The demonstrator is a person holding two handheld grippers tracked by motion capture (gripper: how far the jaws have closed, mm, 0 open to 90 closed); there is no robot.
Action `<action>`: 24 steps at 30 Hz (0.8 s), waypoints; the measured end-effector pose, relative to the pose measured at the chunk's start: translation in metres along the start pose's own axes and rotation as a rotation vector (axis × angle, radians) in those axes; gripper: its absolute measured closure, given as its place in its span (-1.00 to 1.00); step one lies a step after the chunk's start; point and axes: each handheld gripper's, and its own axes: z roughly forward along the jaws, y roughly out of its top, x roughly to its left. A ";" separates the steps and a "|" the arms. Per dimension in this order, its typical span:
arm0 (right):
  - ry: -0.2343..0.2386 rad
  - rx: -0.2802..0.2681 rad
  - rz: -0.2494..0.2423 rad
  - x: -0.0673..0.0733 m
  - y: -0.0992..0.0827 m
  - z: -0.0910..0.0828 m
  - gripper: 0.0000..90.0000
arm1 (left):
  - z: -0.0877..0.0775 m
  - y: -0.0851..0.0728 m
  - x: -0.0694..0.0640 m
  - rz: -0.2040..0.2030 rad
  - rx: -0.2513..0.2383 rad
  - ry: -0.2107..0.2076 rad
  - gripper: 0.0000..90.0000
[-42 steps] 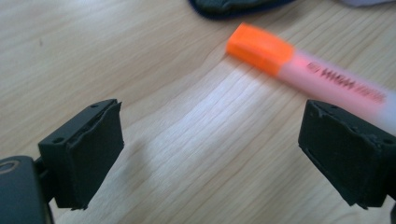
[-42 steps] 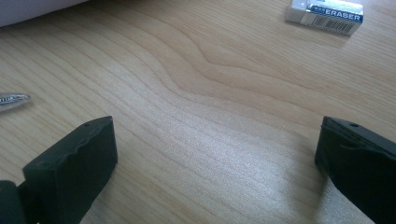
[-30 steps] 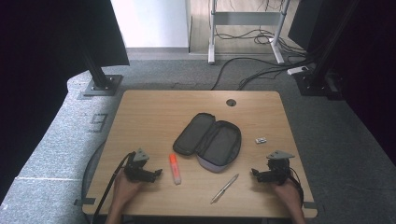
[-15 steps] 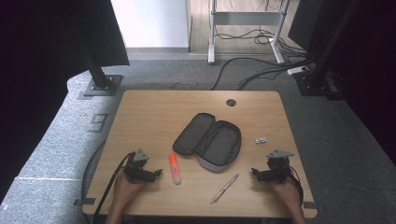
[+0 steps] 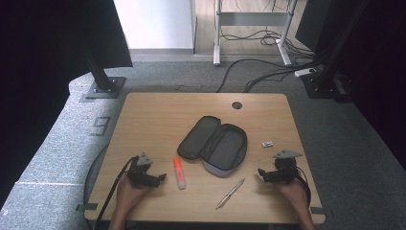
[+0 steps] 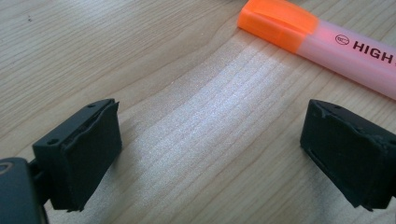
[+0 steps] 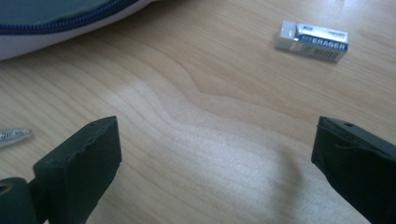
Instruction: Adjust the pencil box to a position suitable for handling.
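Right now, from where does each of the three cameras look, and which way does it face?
High view: fixed above the person's side, looking forward and down on the wooden table; both forearms, left gripper and right gripper enter from below.
Left gripper view: rides that gripper, looking along its open black jaws at the orange highlighter pen.
Right gripper view: looks along its open black jaws toward the small white eraser.
Shared: highlighter and eraser also appear from above.

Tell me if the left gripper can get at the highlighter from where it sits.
Probably yes. The left gripper rests on the table with its jaws open and empty, and the highlighter lies flat just ahead of it. Bare wood lies between them; the case sits farther off.
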 end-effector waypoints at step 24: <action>-0.019 -0.009 0.019 -0.018 0.025 0.009 -0.69 | 0.000 0.000 0.000 -0.002 -0.001 0.002 -0.88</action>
